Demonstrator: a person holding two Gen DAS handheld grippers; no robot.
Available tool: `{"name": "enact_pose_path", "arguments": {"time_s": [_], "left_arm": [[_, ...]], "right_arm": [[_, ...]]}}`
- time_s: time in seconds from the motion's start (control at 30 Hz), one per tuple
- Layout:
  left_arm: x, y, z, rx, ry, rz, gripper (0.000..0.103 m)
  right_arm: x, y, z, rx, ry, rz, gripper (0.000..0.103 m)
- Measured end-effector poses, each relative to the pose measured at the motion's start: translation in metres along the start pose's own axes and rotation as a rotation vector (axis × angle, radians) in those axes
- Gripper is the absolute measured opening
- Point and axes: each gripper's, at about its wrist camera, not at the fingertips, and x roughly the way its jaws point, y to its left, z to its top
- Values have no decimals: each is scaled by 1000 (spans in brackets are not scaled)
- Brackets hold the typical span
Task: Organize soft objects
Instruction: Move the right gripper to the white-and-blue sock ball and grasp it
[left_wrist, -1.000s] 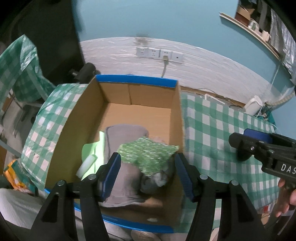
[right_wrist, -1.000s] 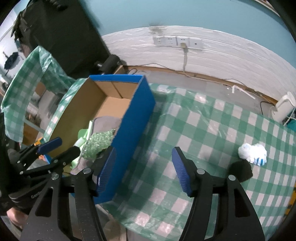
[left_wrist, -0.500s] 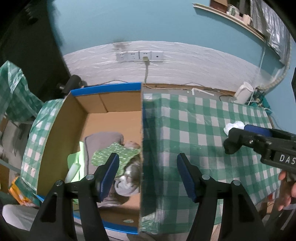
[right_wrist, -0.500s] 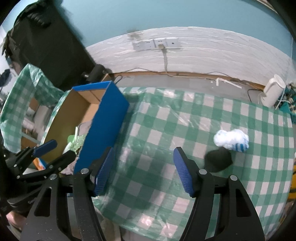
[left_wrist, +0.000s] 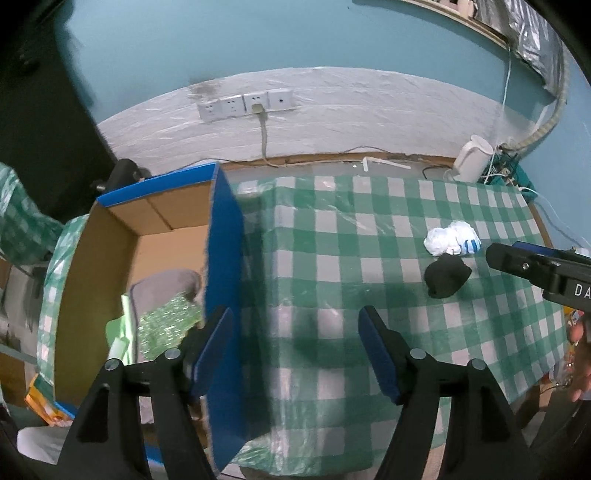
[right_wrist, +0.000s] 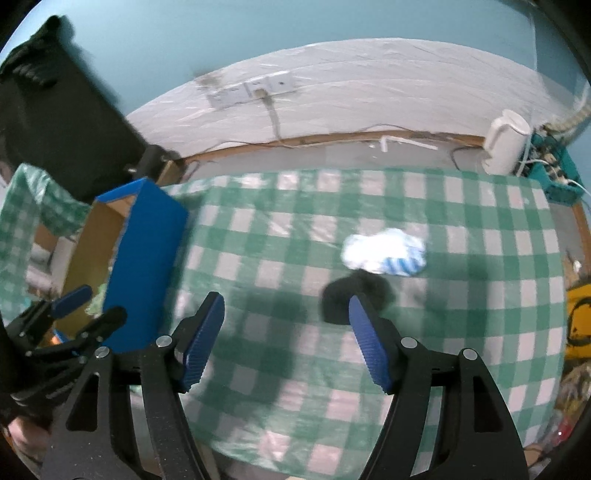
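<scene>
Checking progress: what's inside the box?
In the box: a grey cloth, a green patterned cloth atop it, something pale green beside. The blue wall hides the rest.

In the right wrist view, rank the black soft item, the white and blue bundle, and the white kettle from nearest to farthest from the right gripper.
From the right gripper:
1. Black soft item, just beyond the right fingertip.
2. White and blue bundle, right behind it on the tablecloth.
3. White kettle, far right, beyond the table by the wall.
</scene>
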Motion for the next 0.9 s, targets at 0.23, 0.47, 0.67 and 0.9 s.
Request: {"name": "enact_pose_path", "arguments": {"time_s": [0.23,0.47,0.67,0.9], "left_arm": [[27,-24,17,14,41,-18,72],[68,-49,38,37,78,-24,72],[93,-53,48,27,112,-31,72],[113,-58,54,14,149,-55,72]], "right_arm": [[11,-32,8,43,22,-57,71],[38,-56,21,108,59,-104,71],[66,-68,31,119,85,-139,71],[91,-77,42,119,80,-201,71]]}}
